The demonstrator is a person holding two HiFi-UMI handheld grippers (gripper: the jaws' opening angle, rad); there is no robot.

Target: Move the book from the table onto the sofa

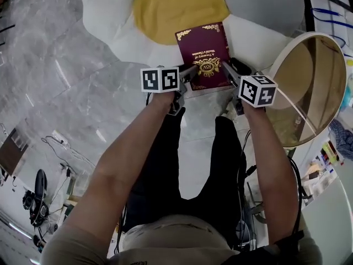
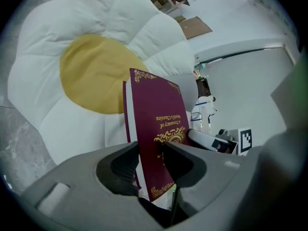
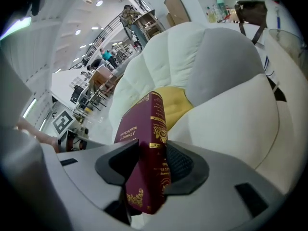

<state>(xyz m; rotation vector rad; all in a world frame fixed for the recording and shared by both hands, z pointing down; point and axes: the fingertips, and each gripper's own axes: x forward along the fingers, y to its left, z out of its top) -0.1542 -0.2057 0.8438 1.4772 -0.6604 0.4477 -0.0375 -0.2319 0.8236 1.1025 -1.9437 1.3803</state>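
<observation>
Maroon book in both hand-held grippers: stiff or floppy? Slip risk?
Probably stiff: the maroon book looks flat though the left hand-held gripper and right hand-held gripper clamp only its near end. Its cover looks smooth, so it might slip if either grip loosens. Flat-sided, it should settle rather than roll on the flower-shaped sofa.

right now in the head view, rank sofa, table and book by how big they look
1. sofa: largest, even with the frame's top edge cutting it off
2. table: probably stands nearer the camera, which may flatter it
3. book: clearly smallest
</observation>
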